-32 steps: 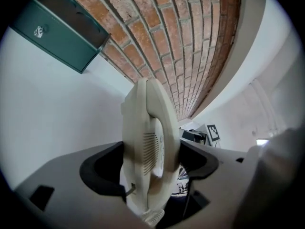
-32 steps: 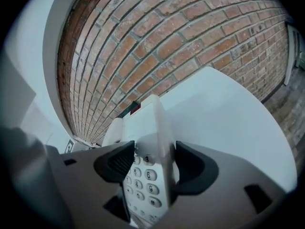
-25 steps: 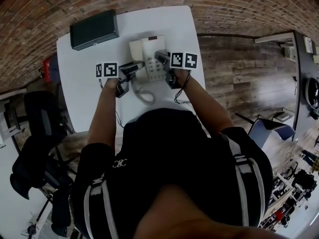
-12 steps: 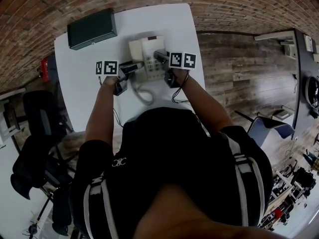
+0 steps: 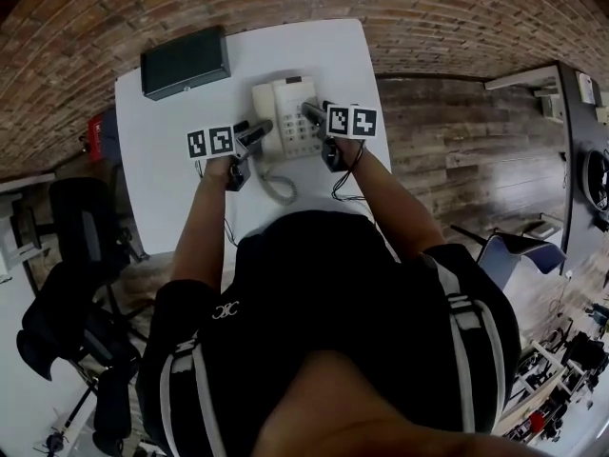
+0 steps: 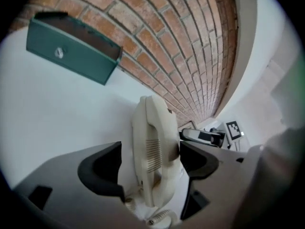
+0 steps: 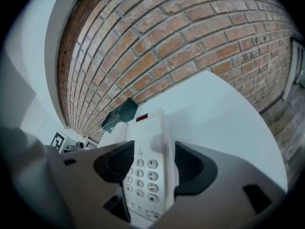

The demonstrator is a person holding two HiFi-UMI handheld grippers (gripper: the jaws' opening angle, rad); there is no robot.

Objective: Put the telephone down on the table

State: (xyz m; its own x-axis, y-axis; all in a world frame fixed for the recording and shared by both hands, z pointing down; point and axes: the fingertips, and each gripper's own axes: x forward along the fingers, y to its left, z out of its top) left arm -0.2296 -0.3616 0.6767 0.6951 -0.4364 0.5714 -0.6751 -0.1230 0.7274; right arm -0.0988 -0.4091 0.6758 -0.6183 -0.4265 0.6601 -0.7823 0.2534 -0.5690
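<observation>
The cream push-button telephone [image 5: 285, 117] seems to rest on the white desk [image 5: 162, 146], crosswise between the tools. The right tool [image 5: 311, 113] clamps its keypad side. The left tool [image 5: 261, 130] stands slightly loose around the handset side.

Person wearing a black short-sleeved top [image 5: 333, 284] with white shoulder stripes, thin black cables [image 5: 340, 187] trailing at the wrists, left gripper [image 5: 255, 133] and right gripper [image 5: 311, 113] showing grey bodies, black jaw pads, white cubes bearing black square markers

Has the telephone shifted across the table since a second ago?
No visible shift. In the head view the telephone keeps the same offset from the dark box.
</observation>
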